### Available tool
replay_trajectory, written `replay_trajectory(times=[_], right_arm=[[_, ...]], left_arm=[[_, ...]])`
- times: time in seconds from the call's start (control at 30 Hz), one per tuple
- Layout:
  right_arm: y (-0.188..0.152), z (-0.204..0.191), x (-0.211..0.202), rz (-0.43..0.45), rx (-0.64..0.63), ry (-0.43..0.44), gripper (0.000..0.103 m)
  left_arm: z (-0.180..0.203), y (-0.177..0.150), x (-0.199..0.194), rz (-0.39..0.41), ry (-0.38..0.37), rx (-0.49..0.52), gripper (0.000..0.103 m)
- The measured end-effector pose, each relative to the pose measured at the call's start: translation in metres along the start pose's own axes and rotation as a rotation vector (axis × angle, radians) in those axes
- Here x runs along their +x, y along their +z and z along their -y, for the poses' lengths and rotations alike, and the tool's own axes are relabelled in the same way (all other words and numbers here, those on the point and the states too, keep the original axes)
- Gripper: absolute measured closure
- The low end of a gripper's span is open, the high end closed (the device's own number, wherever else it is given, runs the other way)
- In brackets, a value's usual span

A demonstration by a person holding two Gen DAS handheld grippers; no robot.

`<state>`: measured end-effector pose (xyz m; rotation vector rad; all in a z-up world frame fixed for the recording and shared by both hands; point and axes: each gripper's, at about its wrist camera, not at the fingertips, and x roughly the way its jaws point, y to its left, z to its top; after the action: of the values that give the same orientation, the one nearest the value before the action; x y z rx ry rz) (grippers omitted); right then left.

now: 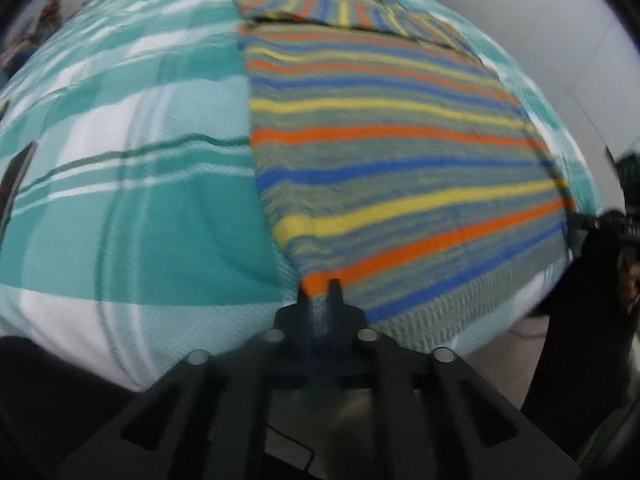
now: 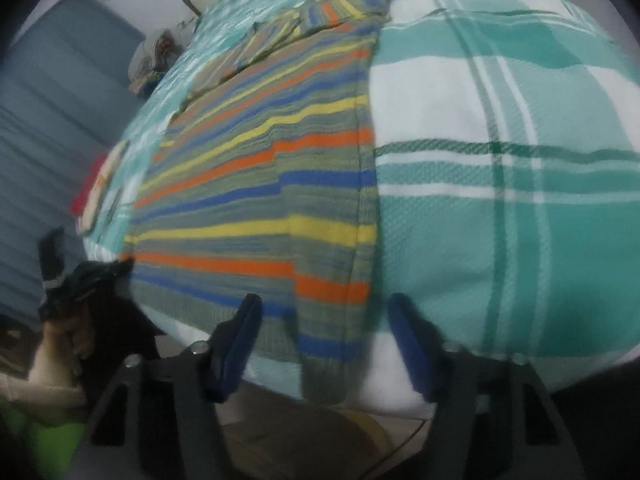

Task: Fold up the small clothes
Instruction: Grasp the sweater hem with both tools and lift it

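Left tool [image 1: 319,286] clenched on near corner of striped garment [image 1: 384,152], flat on checked bed [image 1: 132,184]. Right tool [image 2: 322,312] spread, straddling garment's other corner, not pinching.

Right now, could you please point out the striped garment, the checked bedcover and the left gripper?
striped garment [image 1: 380,132]: left wrist view, orange stripe mid-body.
checked bedcover [image 1: 120,220]: left wrist view, bare teal check.
left gripper [image 1: 319,286]: left wrist view, between fingertips at hem corner.

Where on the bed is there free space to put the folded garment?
The checked bedsheet lies bare beside the striped garment, on the long edge away from the other hand-held gripper. The garment's near corners are crowded by both hand-held grippers.
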<state>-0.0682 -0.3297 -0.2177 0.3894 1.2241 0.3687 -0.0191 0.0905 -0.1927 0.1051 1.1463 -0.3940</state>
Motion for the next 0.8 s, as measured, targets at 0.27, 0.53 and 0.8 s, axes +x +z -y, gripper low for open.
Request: replay_trajectory(times=[0.27,0.53,0.8], right_arm=[[0.003,-0.001,-0.021,0.011,-0.017,-0.048,0.097],[-0.009,0.005,0.002,-0.061,0.049,0.012,0.098],[0.066,0.011,-0.05,0.152,0.118,0.161,0.098]], left_arm=[[-0.007,0.001,-0.013,-0.003,-0.04,-0.032,0.1],[-0.019,-0.004,-0.017,-0.017,-0.104,-0.055,0.1],[-0.058,0.075,-0.052,0.104,-0.324,-0.21,0.1]])
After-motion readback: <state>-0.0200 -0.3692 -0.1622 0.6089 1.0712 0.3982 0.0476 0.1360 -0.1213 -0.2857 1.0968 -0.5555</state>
